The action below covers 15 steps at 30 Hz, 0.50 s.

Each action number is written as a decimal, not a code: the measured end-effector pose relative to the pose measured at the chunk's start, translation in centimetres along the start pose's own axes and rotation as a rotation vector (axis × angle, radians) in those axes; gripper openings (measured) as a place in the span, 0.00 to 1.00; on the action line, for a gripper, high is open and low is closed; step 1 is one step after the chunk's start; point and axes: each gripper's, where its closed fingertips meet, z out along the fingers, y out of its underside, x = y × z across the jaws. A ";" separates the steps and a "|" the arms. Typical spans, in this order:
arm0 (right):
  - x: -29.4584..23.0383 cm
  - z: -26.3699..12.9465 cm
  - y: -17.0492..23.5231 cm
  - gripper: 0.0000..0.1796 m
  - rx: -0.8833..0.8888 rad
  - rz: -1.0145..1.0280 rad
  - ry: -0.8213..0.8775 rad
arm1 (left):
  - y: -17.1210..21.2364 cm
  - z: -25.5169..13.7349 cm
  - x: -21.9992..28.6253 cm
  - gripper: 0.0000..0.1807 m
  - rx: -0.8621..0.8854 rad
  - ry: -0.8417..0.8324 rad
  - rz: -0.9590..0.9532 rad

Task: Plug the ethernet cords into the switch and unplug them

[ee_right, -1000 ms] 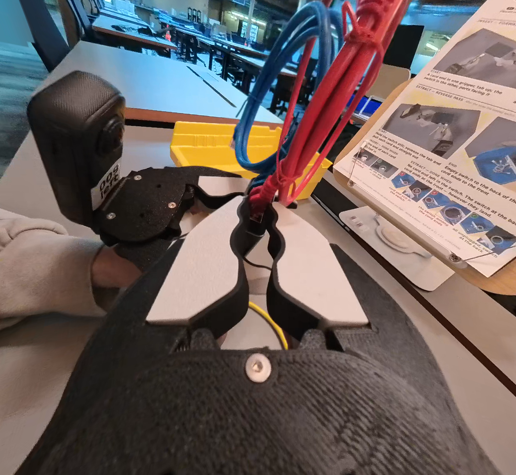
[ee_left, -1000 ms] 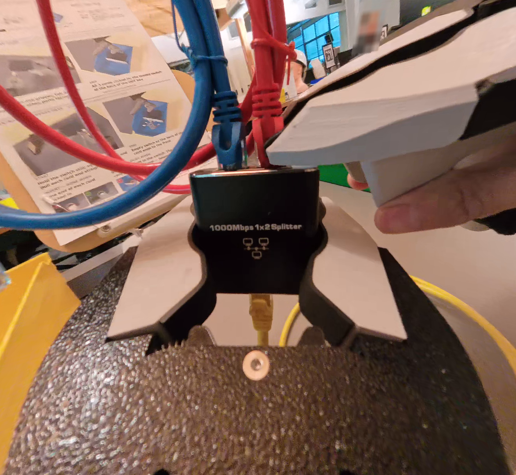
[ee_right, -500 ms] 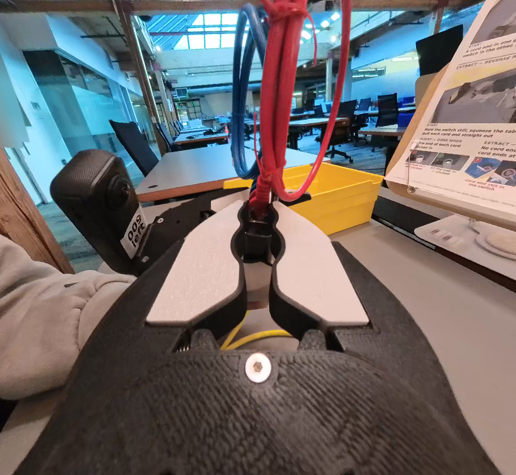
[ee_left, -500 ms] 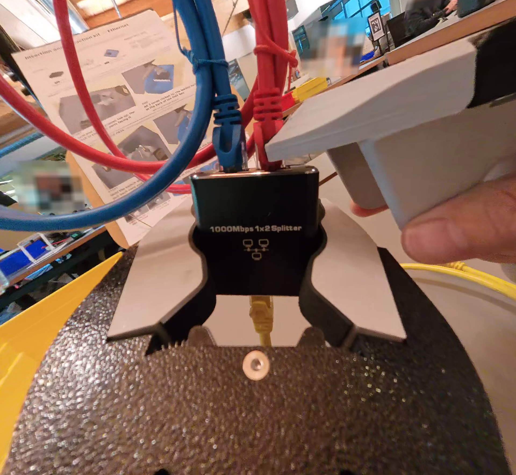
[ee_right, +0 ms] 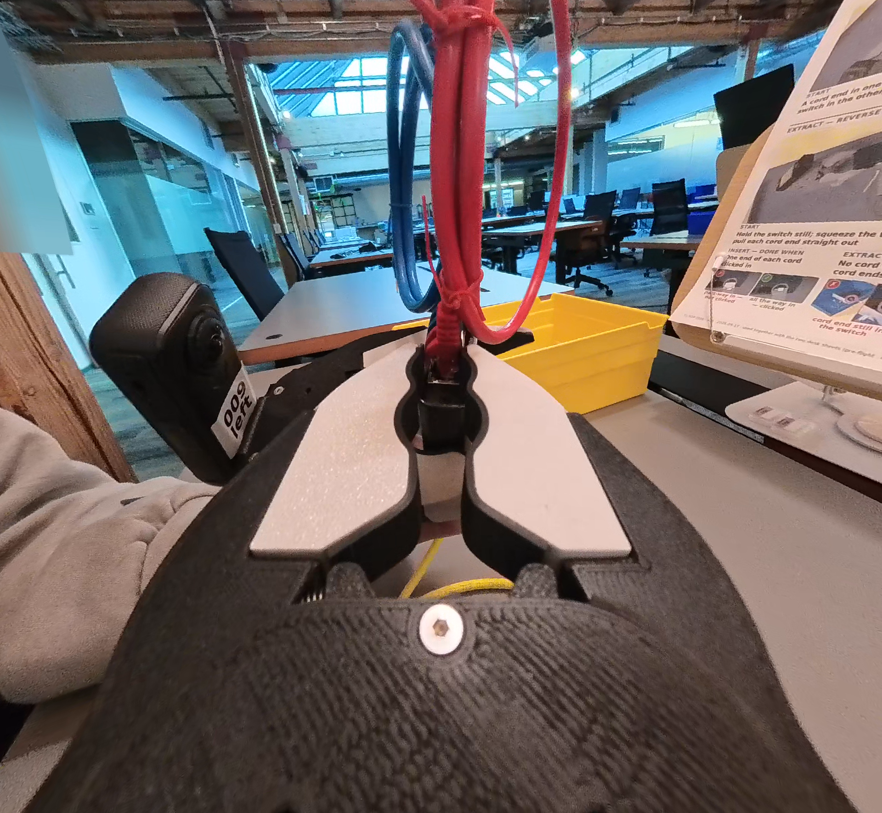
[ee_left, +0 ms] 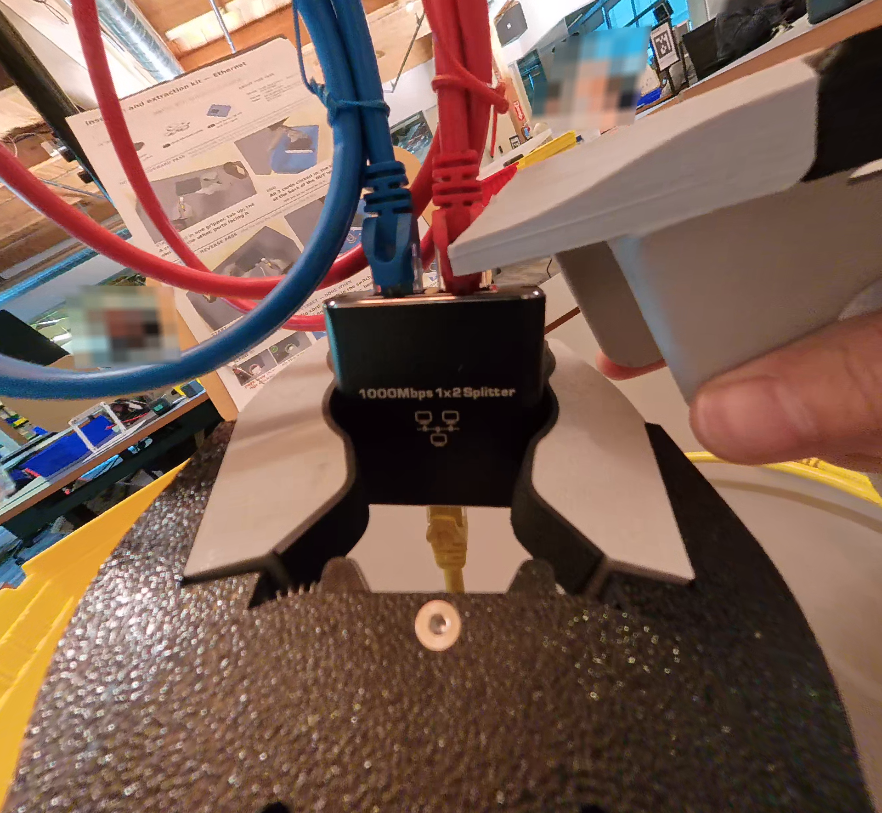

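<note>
switch [ee_left: 434,389]: small black box, clamped between the left gripper [ee_left: 436,408]'s fingers
blue cord [ee_left: 389,236]: plugged into the switch's top, left port
red cord [ee_left: 453,198]: in the port right beside it, right gripper [ee_right: 441,389] pinched on its plug
yellow cord [ee_left: 446,546]: plugged in underneath the switch
progress: looks like all three are in, so unplugging is what's left, probably red first

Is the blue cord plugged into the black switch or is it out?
In. The blue cord's plug sits in a port on the switch, beside the red cord.
</note>
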 end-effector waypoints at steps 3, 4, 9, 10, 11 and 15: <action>-0.1 0.0 0.0 0.08 0.001 -0.008 -0.002 | -0.1 0.0 0.0 0.41 0.003 -0.005 0.006; -0.1 0.0 0.0 0.08 0.002 -0.010 -0.001 | -0.1 0.0 0.0 0.41 0.003 -0.004 0.004; 0.0 0.1 0.0 0.08 0.016 -0.001 -0.008 | 0.0 0.0 0.1 0.41 0.004 0.003 0.004; 0.0 0.1 0.0 0.08 0.021 0.004 -0.010 | -0.1 0.0 0.1 0.41 0.005 -0.001 0.012; 0.0 0.1 0.0 0.08 0.024 0.004 -0.010 | -0.1 0.0 0.1 0.41 0.006 -0.005 0.022; 0.0 0.1 -0.1 0.09 0.027 -0.003 -0.004 | -0.2 -0.1 0.1 0.41 0.011 -0.006 0.023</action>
